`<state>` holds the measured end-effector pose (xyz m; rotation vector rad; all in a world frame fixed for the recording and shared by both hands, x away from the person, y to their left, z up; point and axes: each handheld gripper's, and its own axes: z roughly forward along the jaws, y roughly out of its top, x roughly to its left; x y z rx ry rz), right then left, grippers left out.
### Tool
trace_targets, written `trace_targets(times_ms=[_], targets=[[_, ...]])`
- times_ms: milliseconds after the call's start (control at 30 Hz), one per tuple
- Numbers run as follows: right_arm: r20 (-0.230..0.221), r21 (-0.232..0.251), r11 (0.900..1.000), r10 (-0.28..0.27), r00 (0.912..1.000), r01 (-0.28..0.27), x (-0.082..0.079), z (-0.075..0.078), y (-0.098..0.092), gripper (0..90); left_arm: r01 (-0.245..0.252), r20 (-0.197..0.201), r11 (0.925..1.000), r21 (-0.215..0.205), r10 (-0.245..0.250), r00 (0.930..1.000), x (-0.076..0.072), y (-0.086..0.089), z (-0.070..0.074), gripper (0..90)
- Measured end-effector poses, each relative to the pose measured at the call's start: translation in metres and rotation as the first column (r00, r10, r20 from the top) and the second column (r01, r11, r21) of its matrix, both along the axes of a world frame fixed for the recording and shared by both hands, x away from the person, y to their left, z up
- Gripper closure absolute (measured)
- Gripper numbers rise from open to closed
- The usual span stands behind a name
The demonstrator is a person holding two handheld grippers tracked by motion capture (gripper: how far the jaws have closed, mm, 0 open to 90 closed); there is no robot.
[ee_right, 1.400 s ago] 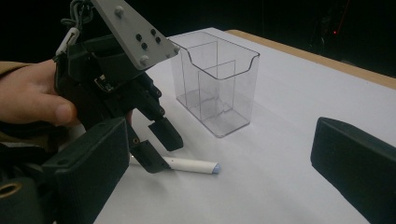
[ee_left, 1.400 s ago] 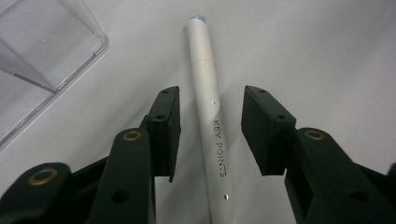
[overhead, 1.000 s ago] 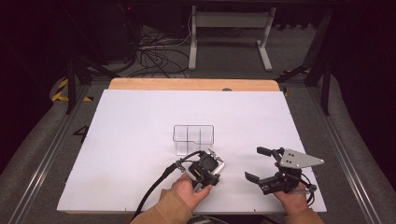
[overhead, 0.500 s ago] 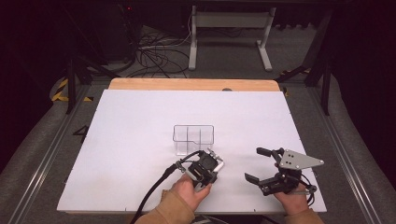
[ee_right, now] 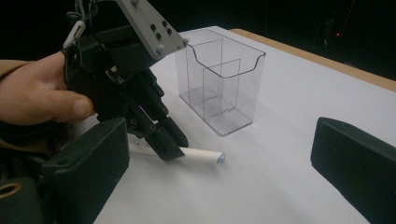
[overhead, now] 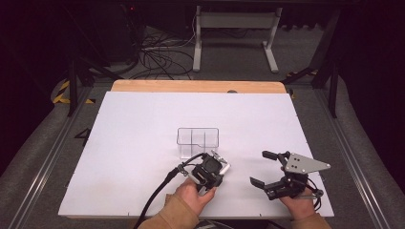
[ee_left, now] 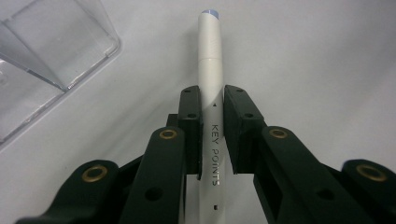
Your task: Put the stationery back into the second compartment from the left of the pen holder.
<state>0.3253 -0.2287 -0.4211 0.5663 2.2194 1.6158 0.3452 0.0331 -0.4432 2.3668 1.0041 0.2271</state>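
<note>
Pen (ee_left: 209, 70) clamped between left gripper (ee_left: 212, 100) jaws

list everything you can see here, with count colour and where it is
pen: 1, white with a pale blue end, printed KEY POINTS, lying on the table between the left gripper's jaws
organiser box: 1, clear plastic with compartments, mid table, just beyond the pen
table: 1, white top with a wooden far edge
desk frame: 1, white, on the floor behind the table
cables: several, dark, on the floor behind the table
left gripper: 1, black, shut on the pen
right gripper: 1, black with a grey plate, open, at the near right
hands: 2, at the near edge
</note>
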Motion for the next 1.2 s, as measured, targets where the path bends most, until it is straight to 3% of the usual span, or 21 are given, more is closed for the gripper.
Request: trace_targets(times_ms=[233,500,767,933,1133,1200], targets=[[0.0,-0.001,1.0,-0.006,1.0,0.006,0.0,0.0,-0.001,4.9,0.012,0.038,0.9971,-0.075,-0.009,0.9992,-0.003,0.008,0.014,78.5],[0.001,-0.001,1.0,-0.006,1.0,0.006,0.0,-0.001,0.0,4.9,0.036,0.099,0.9827,-0.182,-0.018,0.9949,-0.007,0.022,0.032,78.5],[0.0,-0.001,1.0,-0.004,1.0,0.004,0.001,-0.002,0.0,4.9,0.063,0.16,0.9597,-0.274,-0.019,0.9869,-0.012,0.032,0.049,78.6],[0.0,0.001,1.0,-0.002,1.0,0.002,0.001,-0.002,0.001,4.9,0.097,0.205,0.9412,-0.324,-0.031,0.9782,-0.013,0.037,0.055,78.5],[0.0,-0.001,1.0,0.0,1.0,0.0,0.0,-0.002,0.001,4.9,0.113,0.251,0.9278,-0.355,-0.022,0.9678,-0.014,0.043,0.065,78.5],[0.0,0.0,1.0,0.0,1.0,0.0,0.0,-0.002,0.001,4.9,0.122,0.274,0.9196,-0.374,-0.016,0.9617,-0.014,0.045,0.069,78.6]])
